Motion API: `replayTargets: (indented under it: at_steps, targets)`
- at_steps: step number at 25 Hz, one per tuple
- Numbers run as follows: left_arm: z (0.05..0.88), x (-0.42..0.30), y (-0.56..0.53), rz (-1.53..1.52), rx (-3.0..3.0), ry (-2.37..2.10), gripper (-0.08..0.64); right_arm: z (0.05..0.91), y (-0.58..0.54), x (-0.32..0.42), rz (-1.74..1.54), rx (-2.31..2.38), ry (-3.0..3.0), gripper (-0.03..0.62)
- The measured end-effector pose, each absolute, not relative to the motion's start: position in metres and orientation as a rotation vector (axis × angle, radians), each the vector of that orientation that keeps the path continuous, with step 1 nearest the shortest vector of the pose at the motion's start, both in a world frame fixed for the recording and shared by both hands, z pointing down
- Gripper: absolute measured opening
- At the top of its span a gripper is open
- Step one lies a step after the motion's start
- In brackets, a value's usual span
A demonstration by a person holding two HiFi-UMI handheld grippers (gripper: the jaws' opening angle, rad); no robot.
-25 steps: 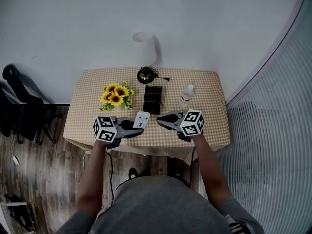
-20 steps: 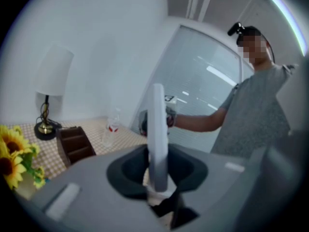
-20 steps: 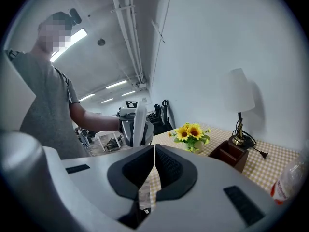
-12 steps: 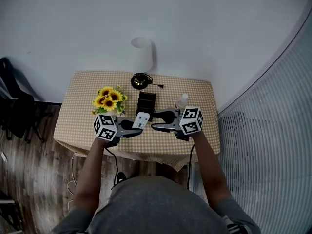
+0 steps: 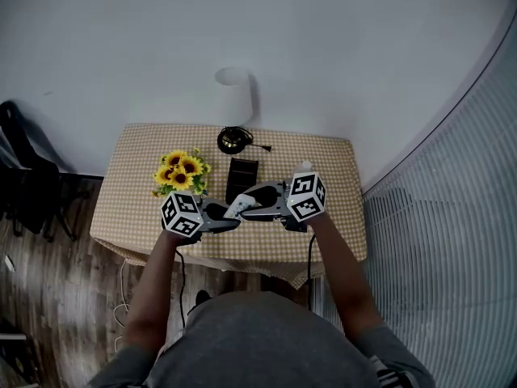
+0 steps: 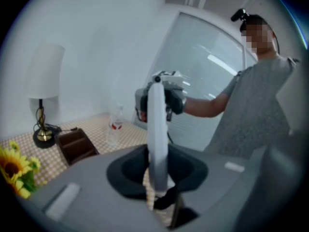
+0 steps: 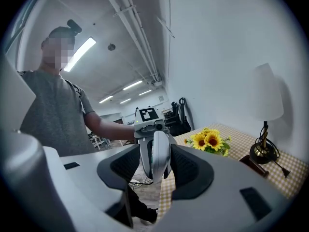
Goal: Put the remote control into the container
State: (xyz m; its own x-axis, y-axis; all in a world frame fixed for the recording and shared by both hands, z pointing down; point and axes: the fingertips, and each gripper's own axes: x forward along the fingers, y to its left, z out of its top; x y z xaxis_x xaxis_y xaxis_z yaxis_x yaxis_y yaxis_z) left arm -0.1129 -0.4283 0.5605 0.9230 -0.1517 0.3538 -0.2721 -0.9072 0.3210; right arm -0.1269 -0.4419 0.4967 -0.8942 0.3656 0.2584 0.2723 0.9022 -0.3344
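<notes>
A slim white remote control (image 5: 237, 207) is held above the table's front part, and my left gripper (image 5: 229, 214) is shut on its near end. In the left gripper view the remote (image 6: 157, 134) stands up between the pads. My right gripper (image 5: 249, 203) faces the left one. Its jaws are opening, with the remote's other end (image 7: 160, 156) between the pads and a gap showing on the left side. The container, a dark brown divided box (image 5: 241, 178), stands on the table just beyond both grippers and also shows in the left gripper view (image 6: 76, 146).
A checkered cloth covers the table (image 5: 129, 192). Sunflowers (image 5: 181, 172) stand left of the box. A white lamp (image 5: 234, 103) with a dark base (image 5: 232, 140) is behind it, and a water bottle (image 5: 304, 166) at its right. Black chairs (image 5: 24, 176) stand at far left.
My right gripper has moved left to meet the left one, and its jaws have gone from shut to wide around the remote's free end. The left gripper kept its hold.
</notes>
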Motion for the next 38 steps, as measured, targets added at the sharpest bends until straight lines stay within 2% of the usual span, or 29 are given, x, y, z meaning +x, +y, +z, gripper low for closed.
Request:
replayTargets:
  at_steps: [2,4,9,12,14,16,24,26,27,29,33,38]
  targets:
    - [0.561,-0.112,-0.429,0.480,2.719,-0.305,0.091,0.497,-0.445,-0.128,0.425,-0.478,-2.742,0.204]
    - [0.562,-0.112,-0.429,0.498,2.723,-0.302,0.091,0.499,-0.448,-0.129,0.429,-0.474,-2.737,0.119]
    - [0.568,-0.113,-0.428,0.499,2.719,-0.314,0.091,0.505,-0.447,-0.131,0.437,-0.494,-2.715,0.115]
    - [0.568,-0.114,-0.429,0.393,2.702,-0.345,0.101,0.507,-0.451,-0.134,0.458,-0.502,-2.699,0.115]
    - [0.570,-0.116,-0.430,0.277,2.671,-0.375,0.180,0.514,-0.457,-0.134,0.483,-0.509,-2.668,0.114]
    - [0.577,-0.121,-0.428,0.196,2.637,-0.432,0.207,0.521,-0.463,-0.132,0.512,-0.513,-2.637,0.114]
    - [0.591,-0.180,-0.418,-0.005,2.510,-0.697,0.209,0.536,-0.507,-0.135,0.527,-0.450,-2.566,0.114]
    - [0.587,-0.200,-0.417,-0.076,2.487,-0.783,0.160,0.545,-0.528,-0.141,0.446,-0.355,-2.552,0.114]
    - [0.584,-0.209,-0.416,-0.123,2.477,-0.809,0.076,0.551,-0.537,-0.144,0.386,-0.307,-2.538,0.114]
    - [0.575,-0.222,-0.408,-0.232,2.458,-0.811,0.000,0.568,-0.551,-0.151,0.245,-0.238,-2.479,0.114]
    - [0.568,-0.232,-0.386,-0.316,2.429,-0.784,-0.002,0.606,-0.565,-0.160,0.043,-0.187,-2.348,0.114]
    - [0.583,-0.244,-0.365,-0.287,2.376,-0.827,-0.002,0.647,-0.572,-0.170,0.012,-0.178,-2.279,0.114]
